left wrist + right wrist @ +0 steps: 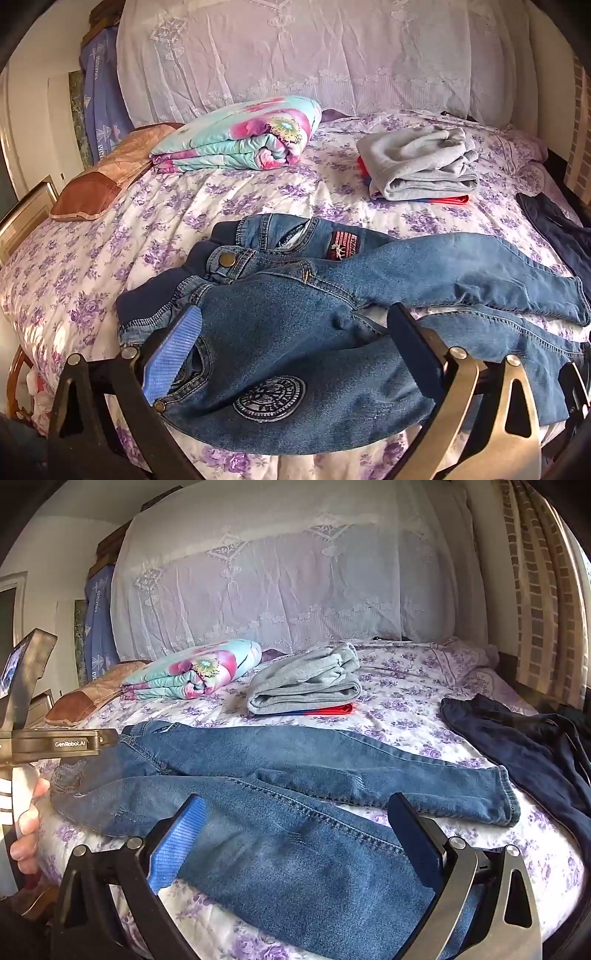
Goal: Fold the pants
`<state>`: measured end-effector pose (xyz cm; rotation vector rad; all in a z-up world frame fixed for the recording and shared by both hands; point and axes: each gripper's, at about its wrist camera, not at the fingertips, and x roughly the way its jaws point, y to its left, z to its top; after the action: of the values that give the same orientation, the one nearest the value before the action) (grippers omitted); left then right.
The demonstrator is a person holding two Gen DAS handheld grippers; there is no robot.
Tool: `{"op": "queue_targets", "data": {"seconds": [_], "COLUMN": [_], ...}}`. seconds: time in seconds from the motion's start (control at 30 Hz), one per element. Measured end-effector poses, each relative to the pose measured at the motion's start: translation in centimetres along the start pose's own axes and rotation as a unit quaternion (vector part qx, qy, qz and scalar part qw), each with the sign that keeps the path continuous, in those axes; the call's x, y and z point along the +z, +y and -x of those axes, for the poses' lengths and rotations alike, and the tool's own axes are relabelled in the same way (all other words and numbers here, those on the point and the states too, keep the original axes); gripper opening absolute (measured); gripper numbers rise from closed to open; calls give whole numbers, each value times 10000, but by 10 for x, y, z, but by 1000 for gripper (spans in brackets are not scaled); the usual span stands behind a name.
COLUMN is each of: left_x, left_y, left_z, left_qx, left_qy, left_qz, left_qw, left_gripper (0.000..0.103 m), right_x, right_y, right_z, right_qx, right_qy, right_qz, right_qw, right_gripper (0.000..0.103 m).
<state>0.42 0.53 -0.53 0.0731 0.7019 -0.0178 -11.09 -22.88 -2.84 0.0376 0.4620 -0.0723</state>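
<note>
Denim jeans (295, 295) spread at bed (110, 236) near edge; left gripper (291, 332), right gripper (295, 819) both spread apart above them.

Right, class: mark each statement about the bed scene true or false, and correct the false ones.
1. The jeans lie spread out on the bed with both legs apart. True.
2. The left tool is clamped shut on the waistband. False: its fingers stand open, either side of the denim.
3. A folded grey garment lies on top of something red. True.
4. The floral blanket is spread flat across the bed. False: it is folded in a bundle.
5. The right tool is open over a jeans leg. True.
</note>
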Motion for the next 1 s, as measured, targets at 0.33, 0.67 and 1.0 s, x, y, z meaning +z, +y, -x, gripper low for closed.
{"op": "queue_targets", "data": {"seconds": [0.33, 0.67, 1.0], "left_x": [2, 4, 4], "left_y": [-1, -1, -1], "left_z": [2, 4, 3], "left_qx": [-8, -4, -7], "left_qy": [-23, -41, -12], "left_qz": [20, 9, 12], "left_qw": [10000, 10000, 10000], "left_gripper": [98, 98, 98], "right_x": [1, 3, 3], "right_y": [2, 1, 1], "right_z": [1, 1, 0], "right_qx": [18, 80, 99], "right_qy": [-16, 7, 31], "right_qz": [40, 46, 43], "right_qw": [10000, 10000, 9999], "right_gripper": [100, 100, 100]}}
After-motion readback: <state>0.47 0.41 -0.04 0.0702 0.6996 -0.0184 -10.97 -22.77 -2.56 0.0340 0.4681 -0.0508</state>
